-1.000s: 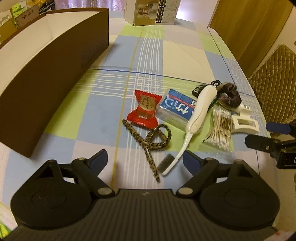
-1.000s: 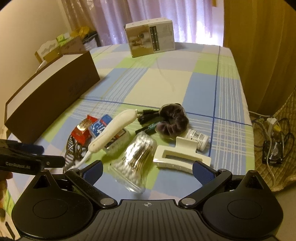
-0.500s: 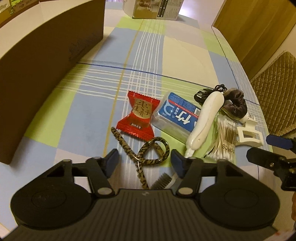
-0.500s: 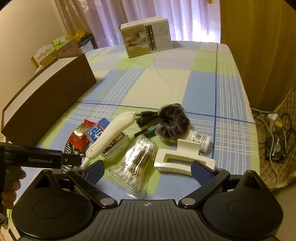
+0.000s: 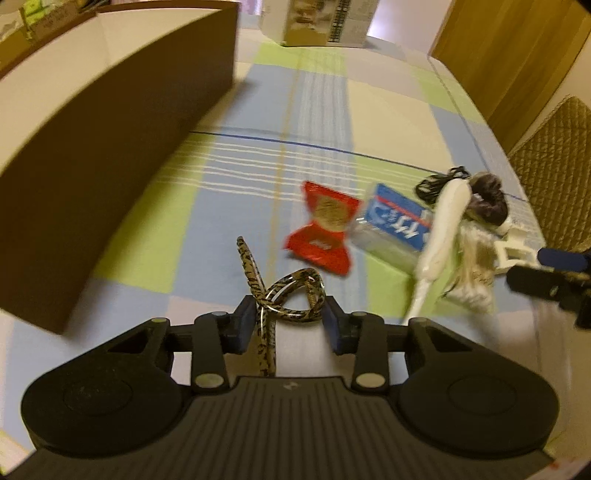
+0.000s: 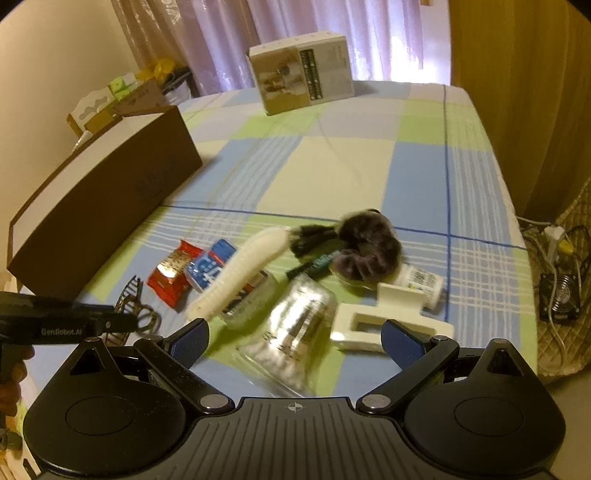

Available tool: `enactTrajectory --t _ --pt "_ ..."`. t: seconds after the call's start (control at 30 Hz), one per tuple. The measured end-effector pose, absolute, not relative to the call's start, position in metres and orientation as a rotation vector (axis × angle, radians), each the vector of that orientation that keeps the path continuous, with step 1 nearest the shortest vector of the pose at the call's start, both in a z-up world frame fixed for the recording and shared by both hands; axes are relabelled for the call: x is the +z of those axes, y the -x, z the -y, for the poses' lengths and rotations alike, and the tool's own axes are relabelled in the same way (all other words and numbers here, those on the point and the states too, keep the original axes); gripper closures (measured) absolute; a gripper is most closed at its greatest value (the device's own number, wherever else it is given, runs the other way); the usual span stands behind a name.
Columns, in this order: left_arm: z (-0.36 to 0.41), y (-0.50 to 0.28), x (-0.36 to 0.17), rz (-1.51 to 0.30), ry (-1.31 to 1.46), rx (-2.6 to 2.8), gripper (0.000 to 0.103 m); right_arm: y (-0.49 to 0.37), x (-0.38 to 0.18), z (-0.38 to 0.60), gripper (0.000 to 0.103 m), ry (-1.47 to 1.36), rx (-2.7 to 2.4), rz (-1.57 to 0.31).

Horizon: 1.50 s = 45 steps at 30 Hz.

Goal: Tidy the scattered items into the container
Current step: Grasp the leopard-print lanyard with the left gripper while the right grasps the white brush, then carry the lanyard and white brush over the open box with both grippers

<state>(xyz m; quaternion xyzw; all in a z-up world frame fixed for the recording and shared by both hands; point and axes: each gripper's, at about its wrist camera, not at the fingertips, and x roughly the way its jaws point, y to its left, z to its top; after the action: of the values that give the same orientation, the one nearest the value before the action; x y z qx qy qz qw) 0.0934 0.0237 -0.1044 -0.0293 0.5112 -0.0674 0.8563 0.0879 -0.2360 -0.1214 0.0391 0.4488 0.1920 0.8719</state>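
Checked cloth point(image 6: 343, 173) in blue, green and cream covers the whole work surface, with curtains point(image 6: 295, 33) at its far end. Nearest in the left wrist view, the left gripper point(image 5: 288, 321) has its blue pads pressed against a leopard-print cord point(image 5: 284, 291): the looped part sits between the pads, one end rising toward the far side and the other trailing back over the gripper body. Whether the cord is lifted clear of the cloth cannot be told. Nearest in the right wrist view, the right gripper point(image 6: 295, 334) stands with its fingers spread wide and nothing between them, just short of a clear bag of cotton swabs point(image 6: 295, 325) and a white claw hair clip point(image 6: 388, 317).

Beyond these, the scattered items lie in a loose group. From left to right: a red candy wrapper point(image 6: 173, 273), touching a blue-labelled clear case point(image 6: 210, 266); a white handled brush point(image 6: 240, 273) lying across the case; a dark pen point(image 6: 314, 264); a dark scrunchie point(image 6: 365, 247) beside a tangle of black cable point(image 6: 310, 234); and a small white bottle point(image 6: 424, 284) just behind the clip.

Farther left stands the container, a long brown box point(image 6: 103, 195) with a white inside, open at the top and well apart from the group. At the far end of the cloth stands a printed carton point(image 6: 299, 74).
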Motion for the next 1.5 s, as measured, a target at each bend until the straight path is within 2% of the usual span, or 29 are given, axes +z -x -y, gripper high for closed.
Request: enactTrajectory --t 0.1,0.2,0.33,0.67,0.8,0.93,1.07,1.2,1.5 --pt "-0.032 -0.091 -0.106 -1.076 0.045 -0.125 0.067 -0.09 -0.119 0.226 0.007 -0.091 0.415 -0.922" --pt "-0.035 -0.095 -0.113 -1.088 0.034 -0.114 0.061 -0.094 -0.119 0.213 0.016 -0.099 0.421 -0.921" --pt "-0.033 -0.103 -0.121 -1.092 0.01 -0.127 0.058 -0.098 -0.12 0.195 0.025 -0.1 0.411 -0.917" --pt "-0.038 -0.113 -0.125 -1.072 -0.068 -0.227 0.06 -0.111 -0.137 0.159 0.051 -0.084 0.27 -0.957" --pt "-0.043 -0.114 -0.124 -1.082 -0.082 -0.268 0.063 -0.108 -0.143 0.148 0.074 -0.016 0.244 -0.974" --pt "-0.048 -0.115 -0.123 -1.089 -0.087 -0.306 0.064 -0.105 -0.143 0.147 0.085 0.009 0.246 -0.971" --pt "-0.05 -0.119 -0.124 -1.089 -0.095 -0.325 0.064 -0.101 -0.144 0.147 0.085 0.017 0.253 -0.979" --pt "-0.048 -0.122 -0.126 -1.088 -0.094 -0.328 0.059 -0.094 -0.141 0.149 0.086 -0.009 0.262 -0.973" --pt "-0.053 -0.114 -0.127 -1.073 -0.102 -0.34 0.063 -0.082 -0.128 0.152 0.085 -0.034 0.294 -0.925"
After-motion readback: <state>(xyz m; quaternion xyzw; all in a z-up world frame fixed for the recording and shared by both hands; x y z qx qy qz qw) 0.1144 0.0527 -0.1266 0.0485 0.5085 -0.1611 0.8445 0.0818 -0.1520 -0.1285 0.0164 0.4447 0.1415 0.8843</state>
